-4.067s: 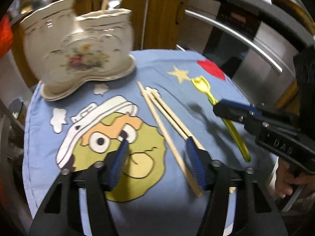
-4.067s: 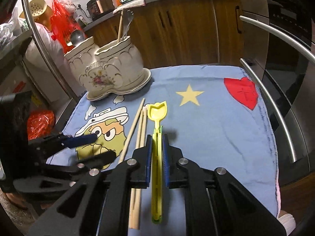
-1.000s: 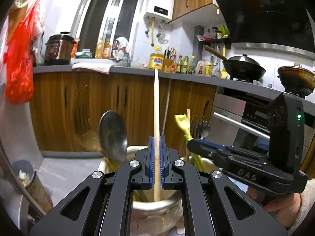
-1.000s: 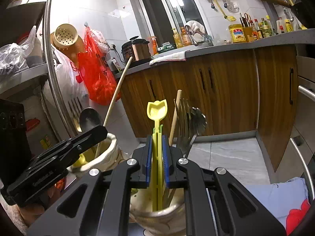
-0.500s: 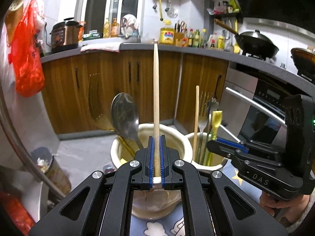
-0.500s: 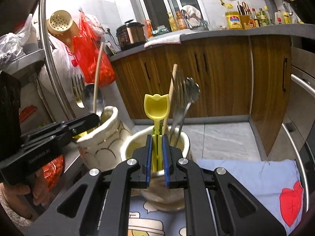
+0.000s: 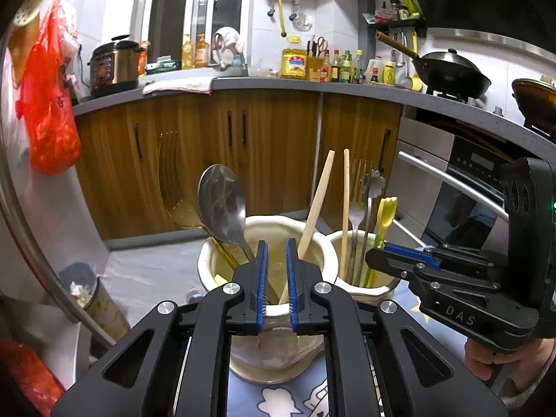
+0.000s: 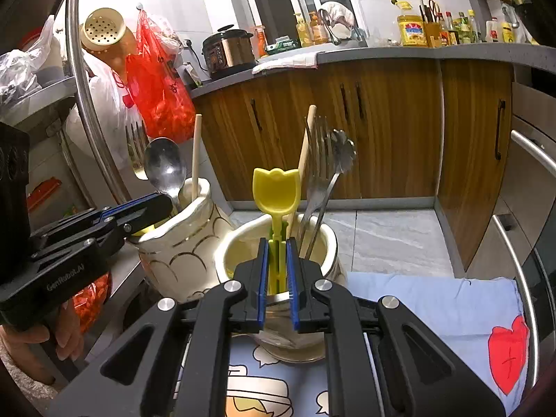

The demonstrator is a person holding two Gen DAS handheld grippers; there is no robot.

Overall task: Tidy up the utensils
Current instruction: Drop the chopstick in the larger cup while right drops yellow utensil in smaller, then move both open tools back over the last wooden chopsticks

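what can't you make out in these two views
- Lower end of the metal spoon: left wrist view, inside the ceramic holder.
- Foot of the chopstick: left wrist view, behind the left gripper, whose jaws are opening with nothing between them.
- Cartoon print on the cloth: both views, cut off by the bottom edge.
- Labels on the counter bottles: too small.

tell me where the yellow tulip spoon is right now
In the right wrist view the yellow tulip spoon stands upright in the right-hand ceramic cup, just left of the forks, with its stem between the right claw's blue pads.
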